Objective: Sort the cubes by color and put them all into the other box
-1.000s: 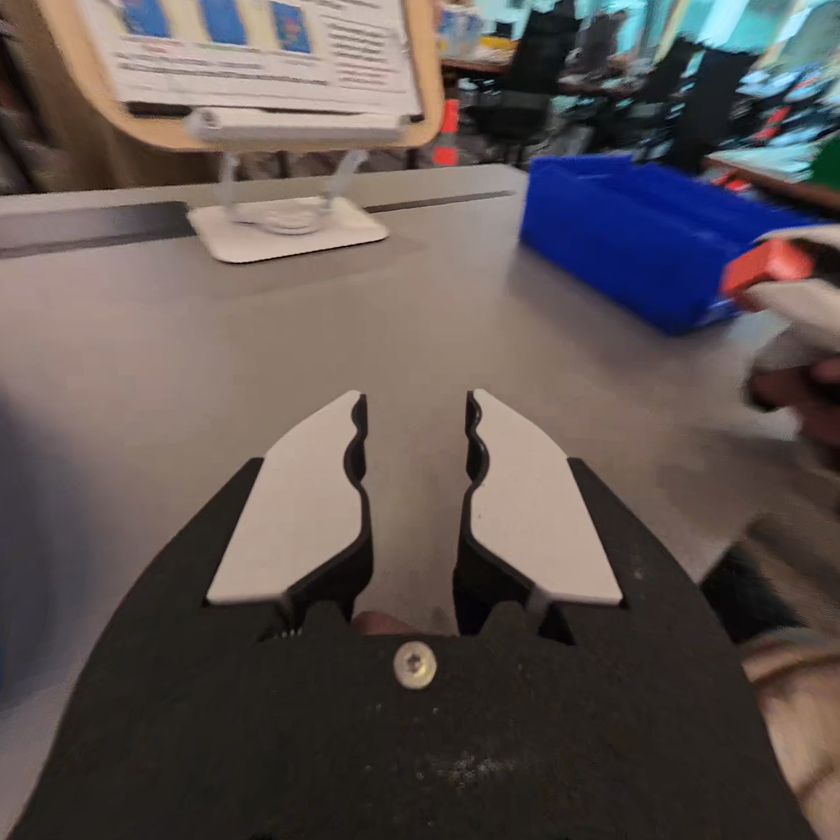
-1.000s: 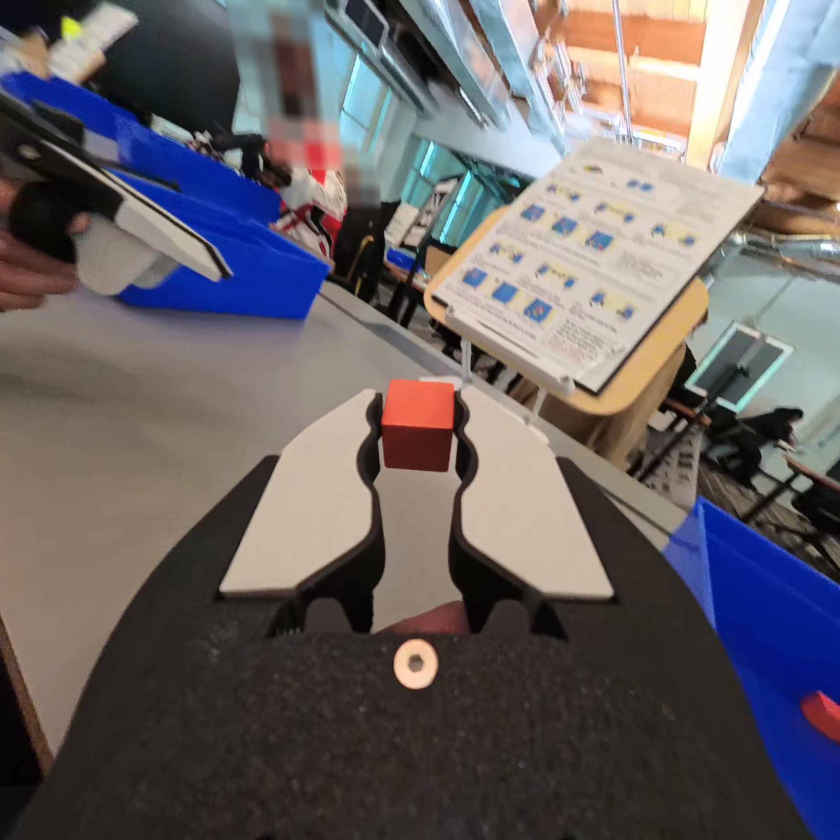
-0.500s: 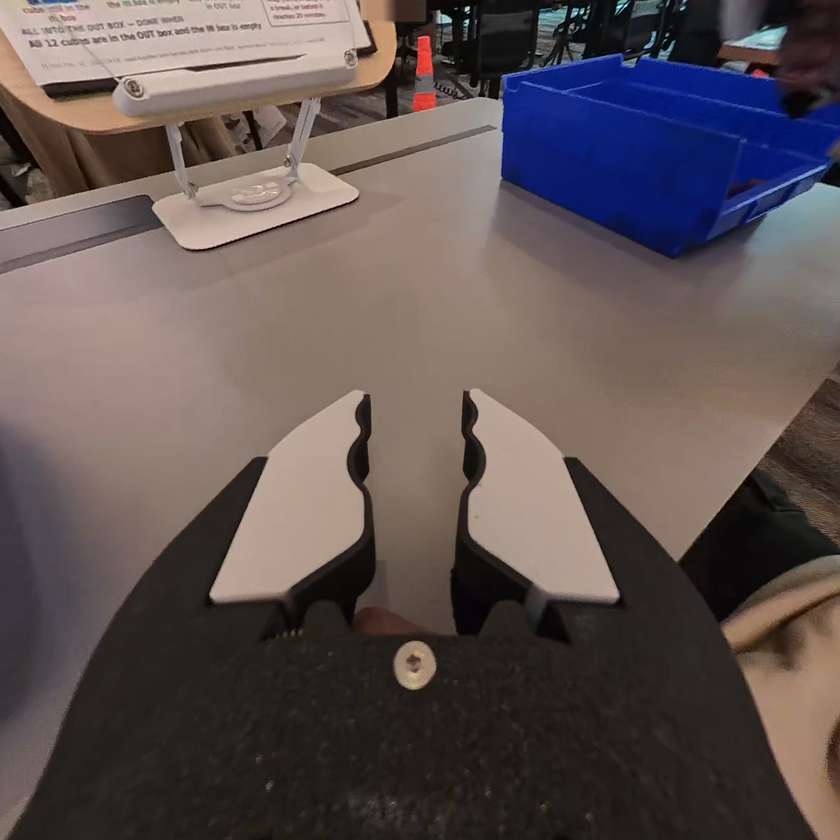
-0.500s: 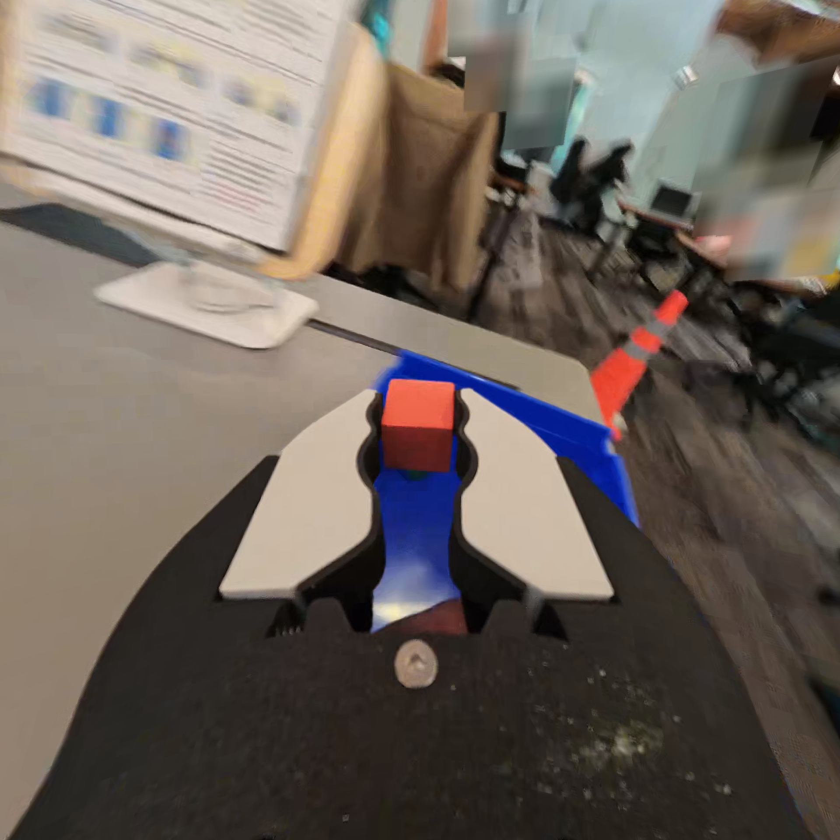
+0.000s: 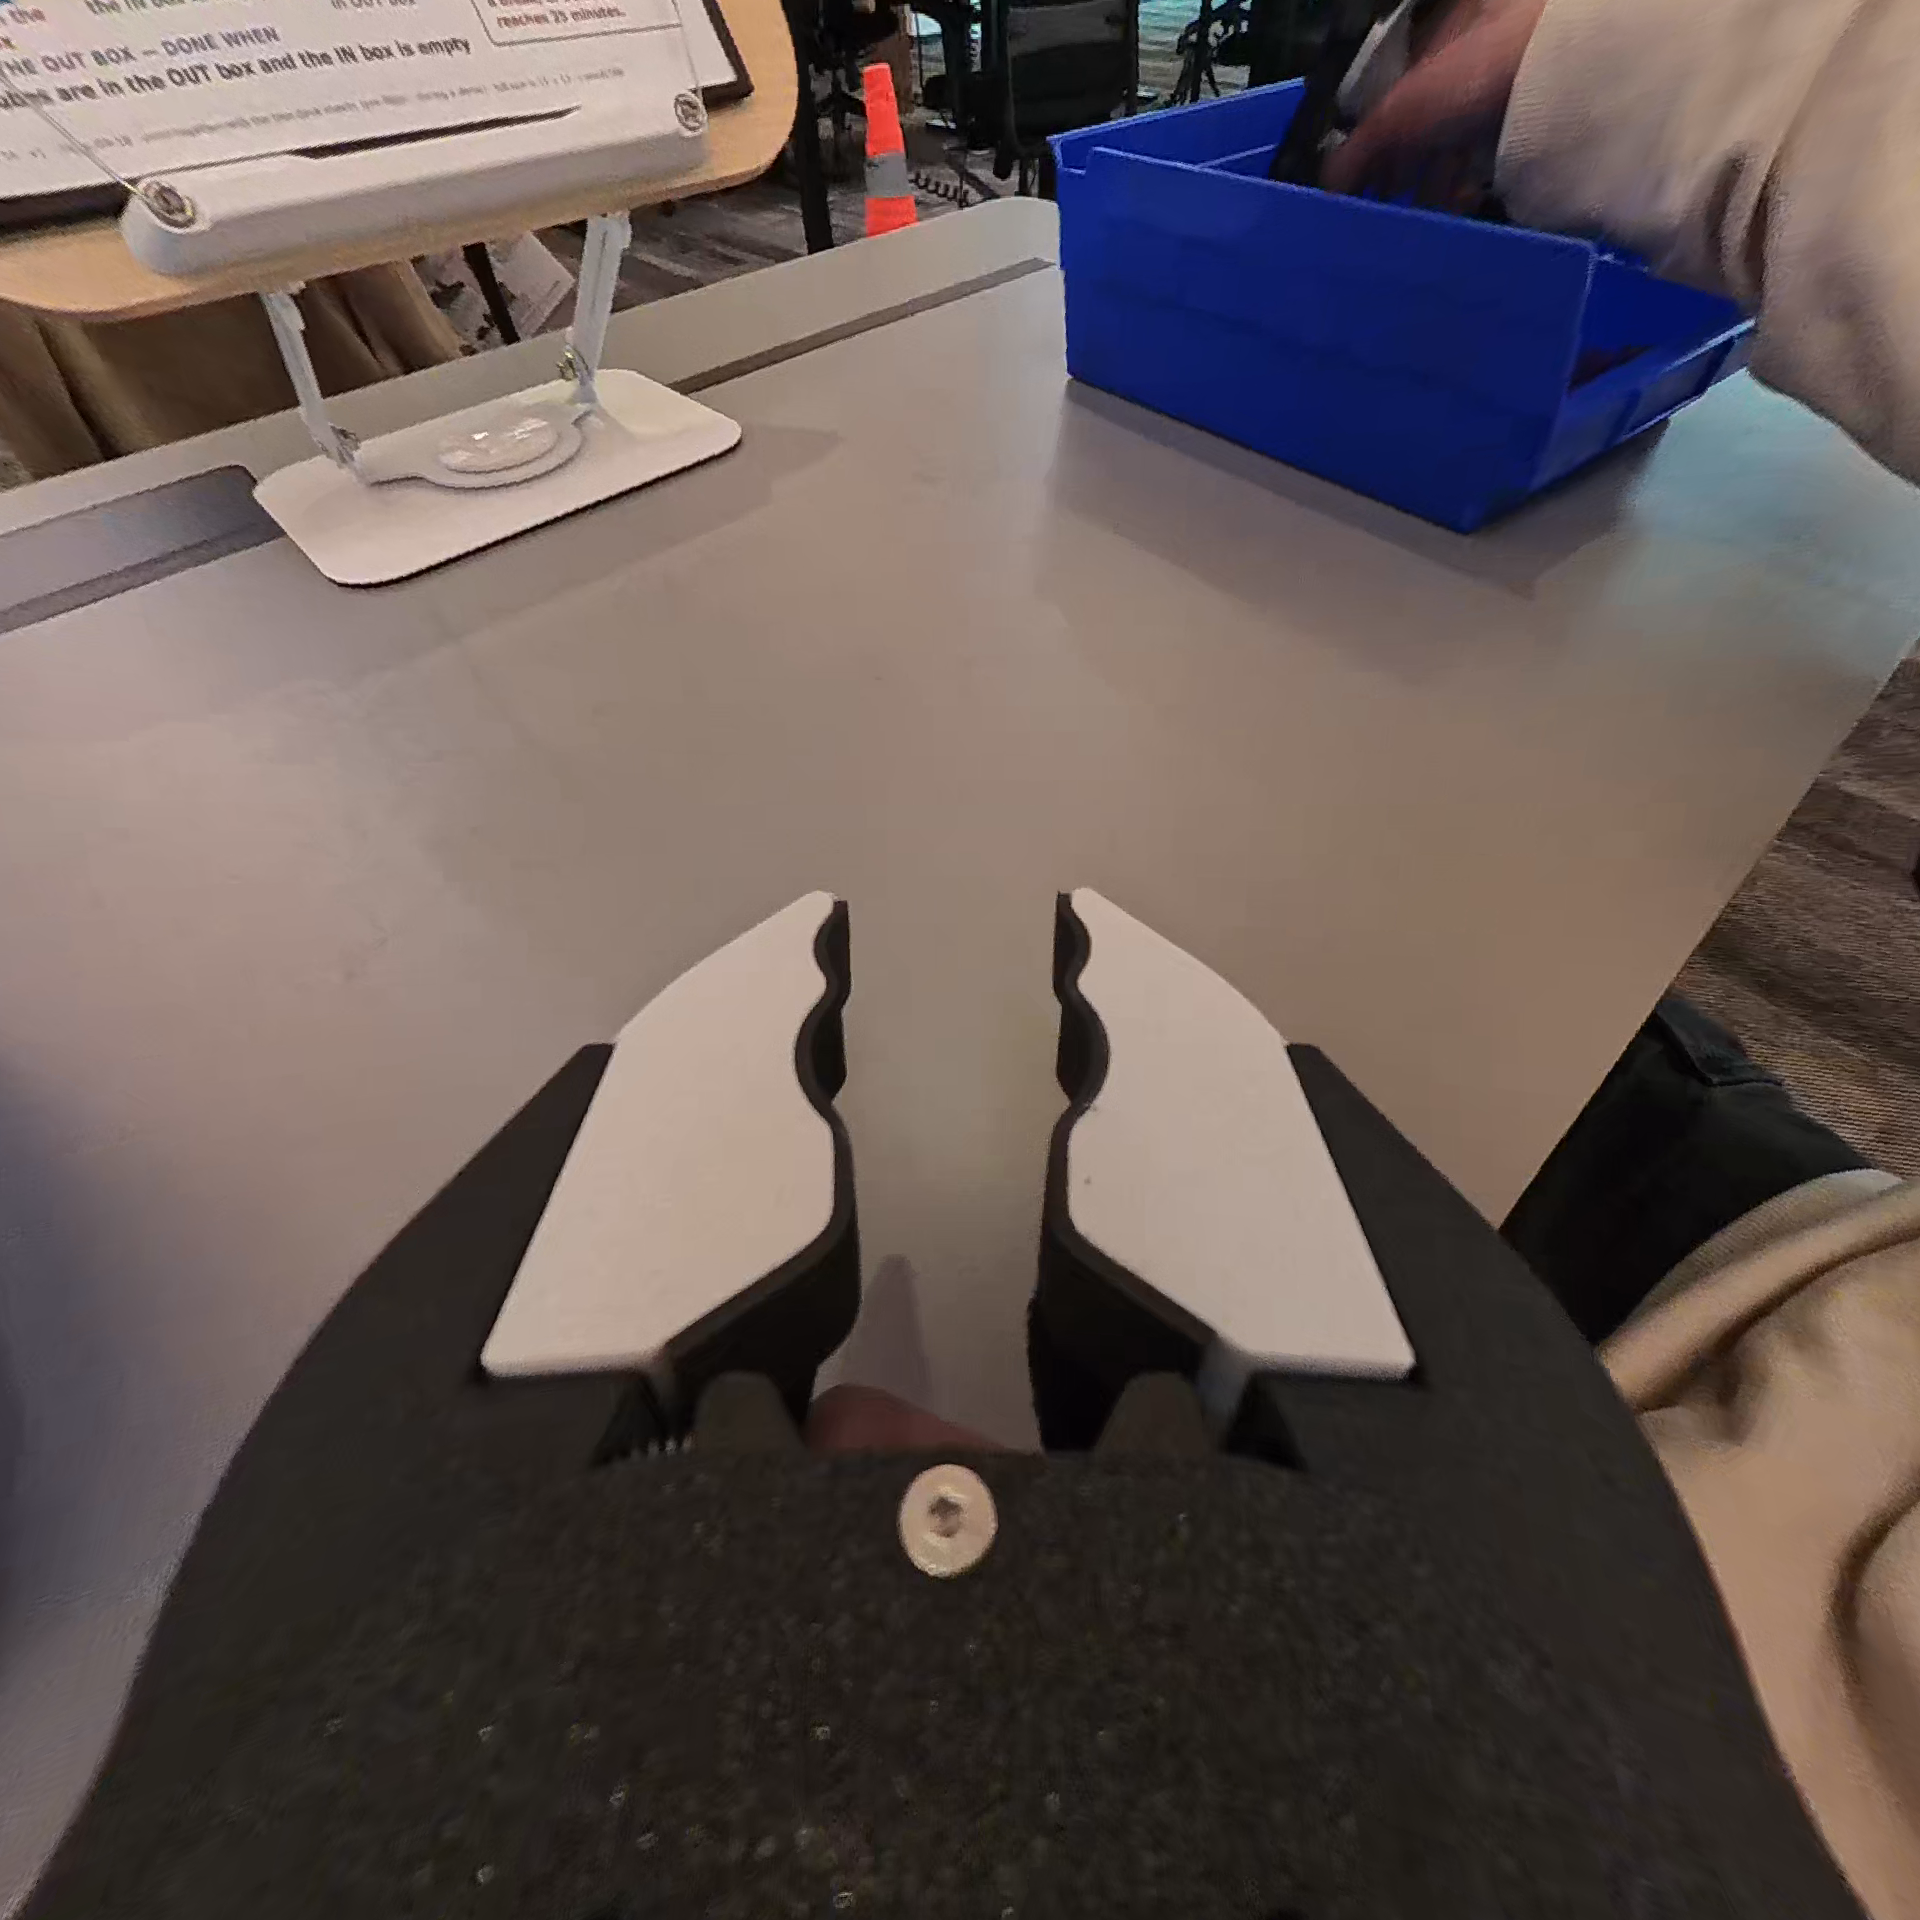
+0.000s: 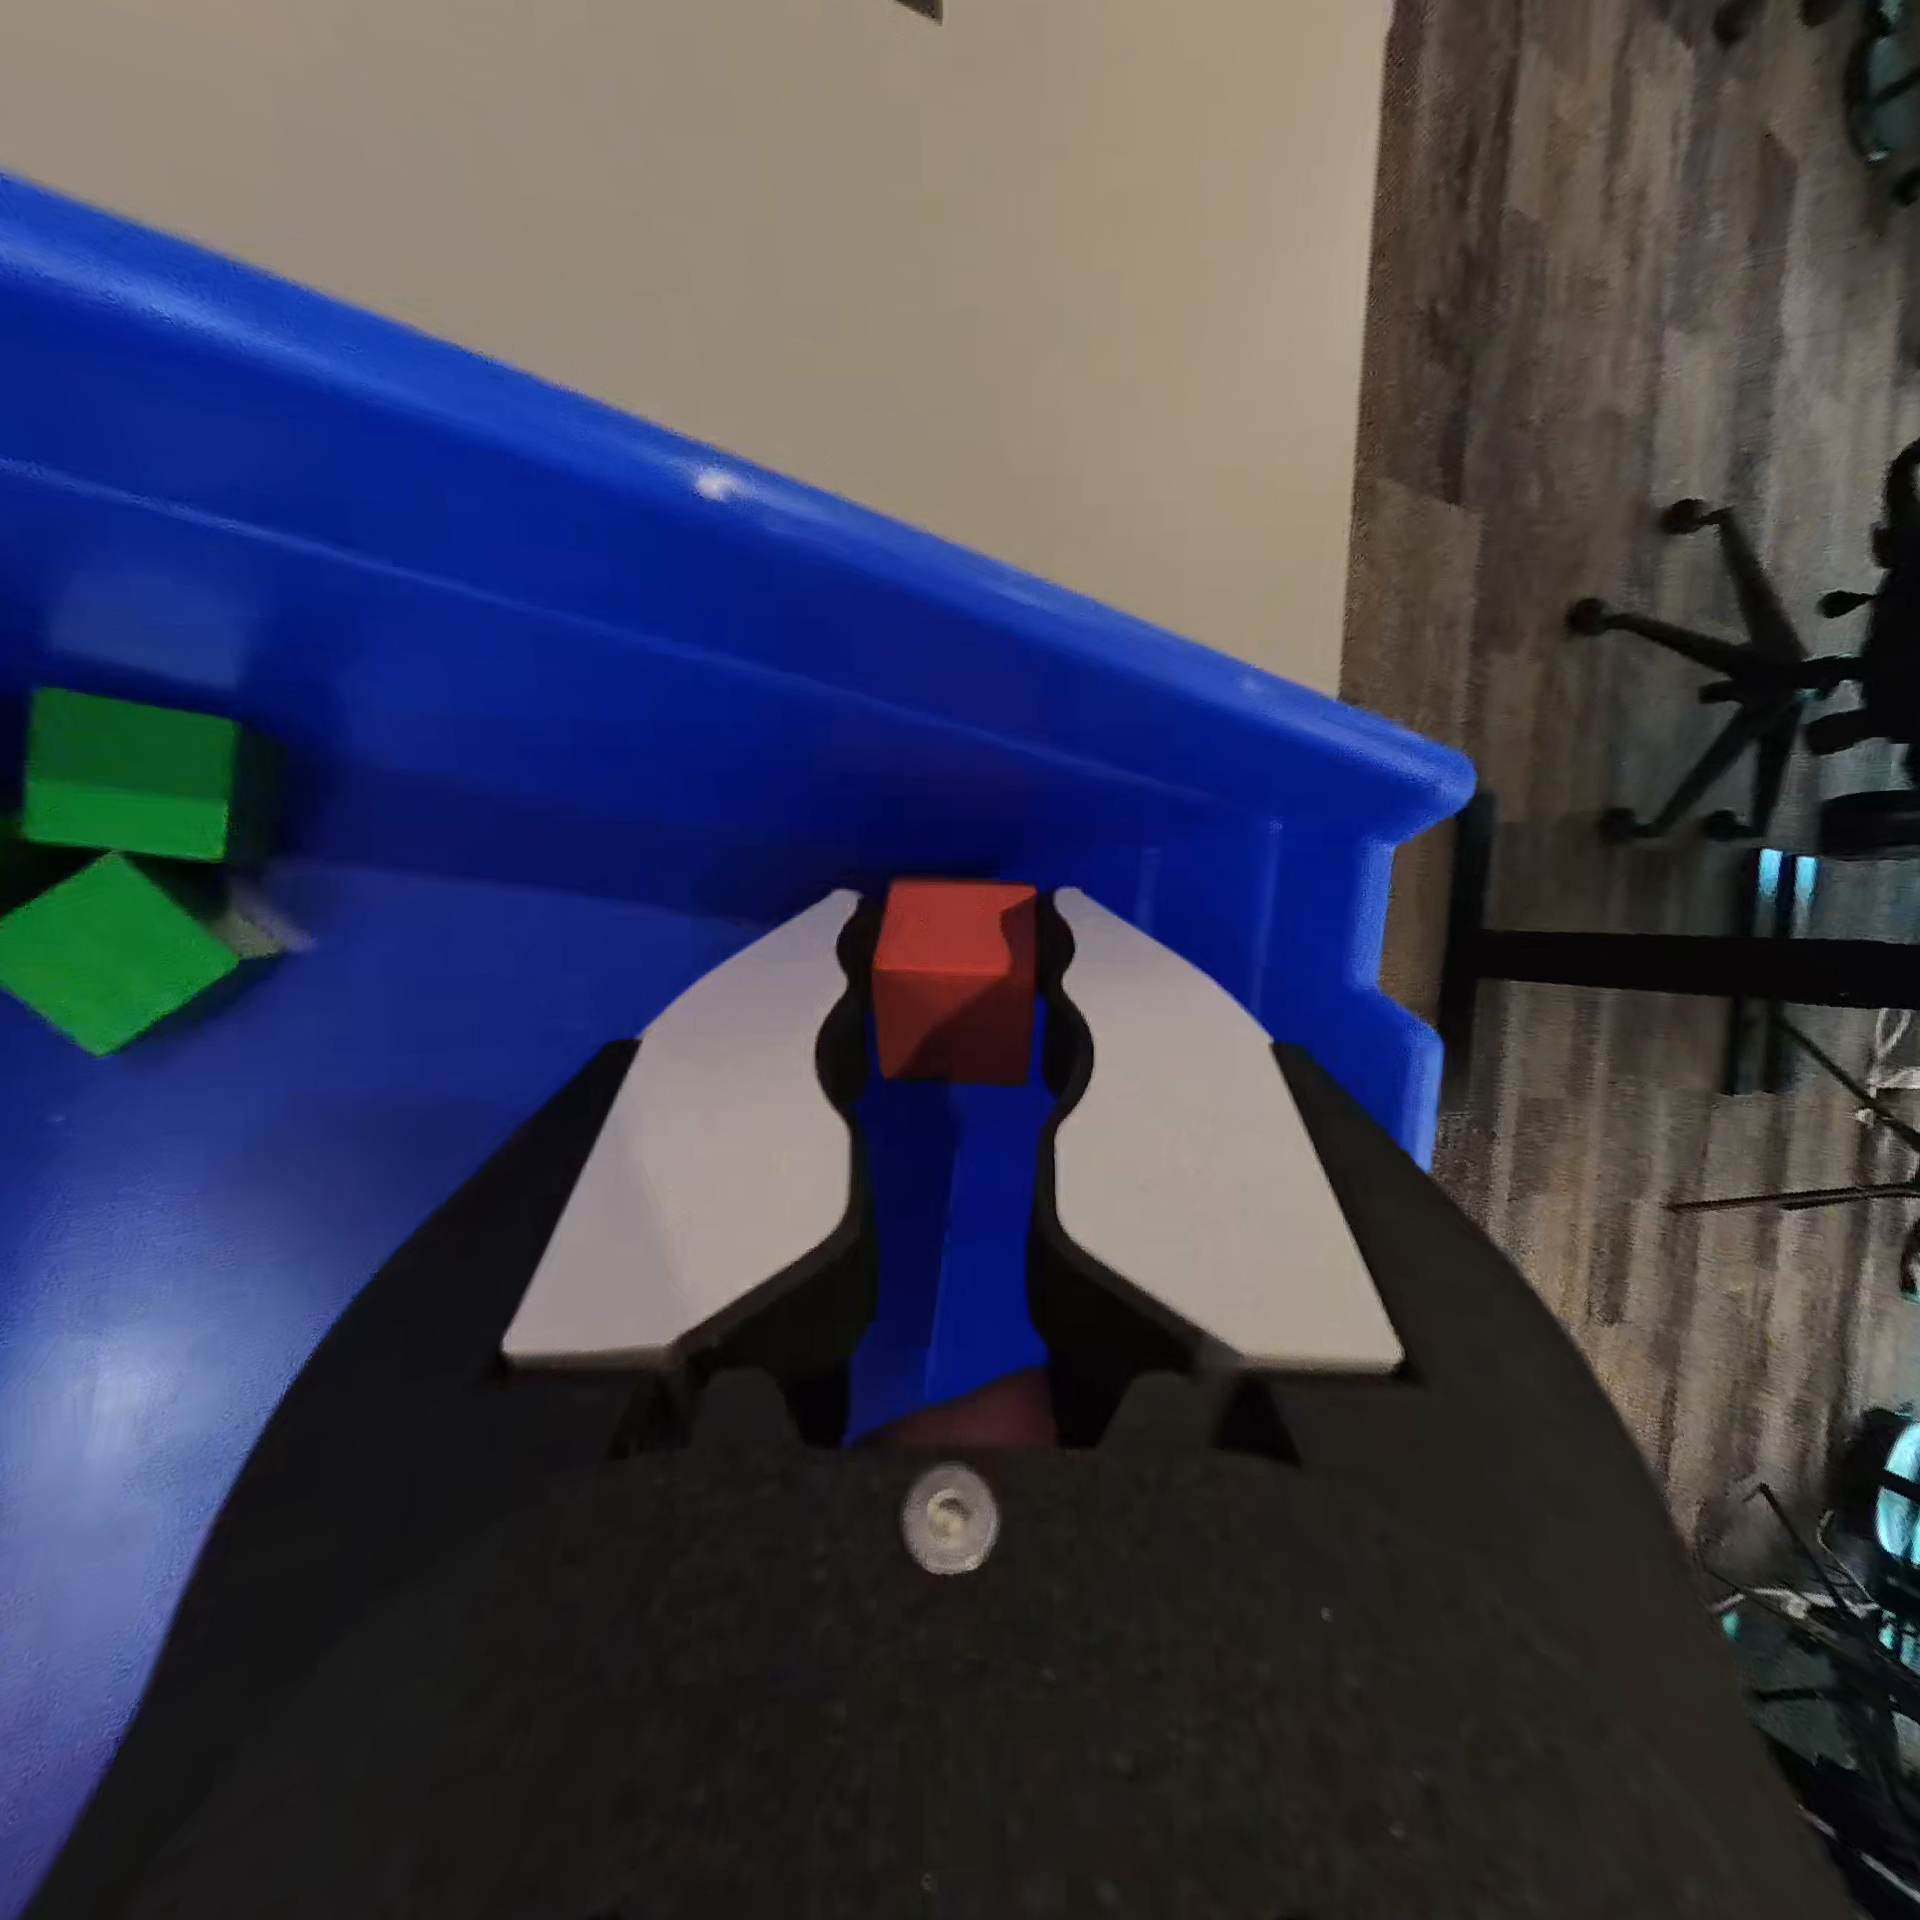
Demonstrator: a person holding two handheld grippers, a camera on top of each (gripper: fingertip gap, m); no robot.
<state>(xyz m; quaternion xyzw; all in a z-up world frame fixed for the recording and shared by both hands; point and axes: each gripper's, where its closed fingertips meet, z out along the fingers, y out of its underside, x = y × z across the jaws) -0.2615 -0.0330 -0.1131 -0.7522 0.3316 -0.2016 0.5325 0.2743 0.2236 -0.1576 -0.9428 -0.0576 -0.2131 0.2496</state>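
My right gripper (image 6: 954, 961) is shut on a red cube (image 6: 951, 977) and holds it low inside a blue box (image 6: 623, 582), close to its far wall near the right corner. Two green cubes (image 6: 125, 774) (image 6: 109, 951) lie in the box at the left. My left gripper (image 5: 951, 914) is open and empty above the grey table (image 5: 727, 727). In the left wrist view the same blue box (image 5: 1330, 343) stands at the far right, with a hand and a cream sleeve (image 5: 1704, 156) reaching into it.
A white stand (image 5: 488, 457) with an instruction sheet on a wooden board stands at the table's far left. The table's right edge (image 5: 1714, 862) drops to a wood-pattern floor. An orange cone (image 5: 888, 156) and office chairs stand beyond the table. Some 60 centimetres of space lies between my two pairs of fingers.
My right gripper has swung over the blue box and dropped inside it with the red cube. The left gripper has stayed open and empty, drifting slightly.
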